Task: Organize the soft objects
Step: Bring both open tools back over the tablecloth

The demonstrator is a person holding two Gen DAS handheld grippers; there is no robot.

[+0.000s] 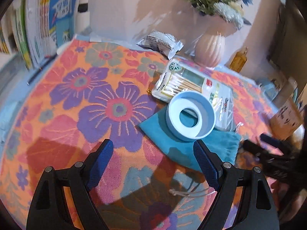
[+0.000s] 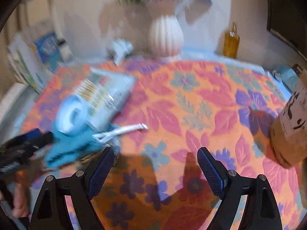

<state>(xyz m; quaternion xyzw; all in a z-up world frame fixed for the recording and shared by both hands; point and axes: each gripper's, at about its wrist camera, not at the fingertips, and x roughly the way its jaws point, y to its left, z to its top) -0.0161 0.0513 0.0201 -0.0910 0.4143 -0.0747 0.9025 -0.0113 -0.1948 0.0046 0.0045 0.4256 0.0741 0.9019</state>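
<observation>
A teal drawstring cloth pouch [image 1: 216,147] lies flat on the flowered table cover [image 1: 80,103], with a pale blue ring-shaped holder [image 1: 191,115] standing on it. Behind them lies a clear pack of cotton swabs [image 1: 184,82]. My left gripper [image 1: 153,153] hangs open just before the pouch, nothing between its fingers. The other gripper [image 1: 268,149] shows blurred at the right edge. In the right wrist view the pouch [image 2: 73,145], ring [image 2: 71,115] and pack [image 2: 107,94] sit blurred at the left. My right gripper [image 2: 155,160] is open over bare cover, right of the pouch.
A ribbed pink vase [image 1: 210,46] with flowers stands at the back, an amber bottle [image 1: 238,61] beside it, and a crumpled wrapper [image 1: 161,42]. Books [image 1: 48,25] line the left. A tan cylinder [image 2: 291,126] stands at the right. A white cord [image 2: 122,130] trails from the pouch.
</observation>
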